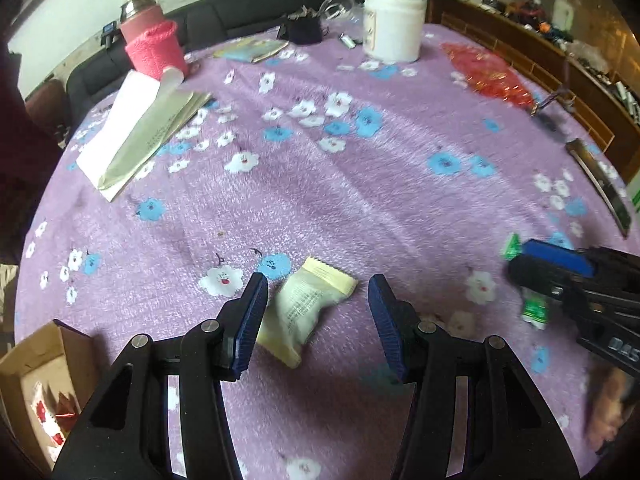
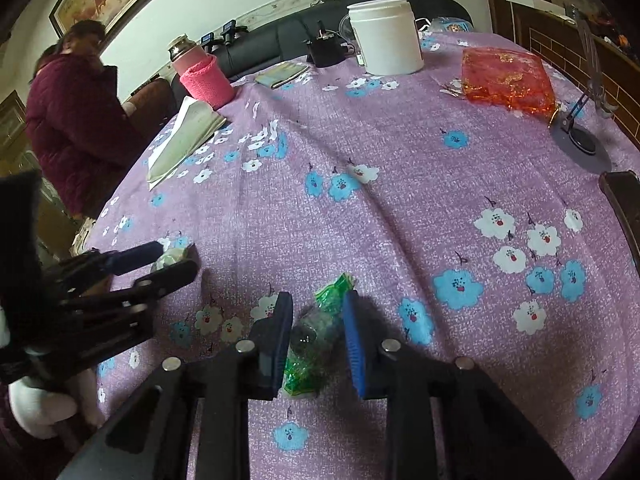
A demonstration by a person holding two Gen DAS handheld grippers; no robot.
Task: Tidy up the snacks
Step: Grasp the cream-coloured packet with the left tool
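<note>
The left gripper (image 1: pixel 318 322) has its blue-padded fingers (image 1: pixel 251 320) spread wide apart, with a pale yellow crinkle-edged snack packet (image 1: pixel 308 312) lying on the cloth between them — its lower end sits just beside the left pad, while the right pad stands clear of it. The right gripper (image 2: pixel 318 340) has its fingers (image 2: pixel 354 344) set closer together around a green printed plastic snack wrapper (image 2: pixel 316 336); the left pad touches the wrapper's side, but whether the right pad presses it cannot be told. In the left wrist view that same gripper enters at 3 o'clock with green showing at its tip. Both snacks rest on a purple fleecy tablecloth with blue and white flowers (image 1: pixel 320 184). At 8 o'clock in the left view an open brown cardboard box (image 1: pixel 36 376) holds red-and-white packets. Farther out, at 10 o'clock, lies a stack of white and grey papers (image 1: pixel 140 128), beside a flask in a pink knitted sleeve (image 1: pixel 150 38). At 12 o'clock stands a white plastic tub (image 1: pixel 394 24), and at 2 o'clock a red shiny bag (image 1: pixel 490 74). In the right view — at 9 o'clock — a person in a maroon coat (image 2: pixel 76 120) stands by the table.
</note>
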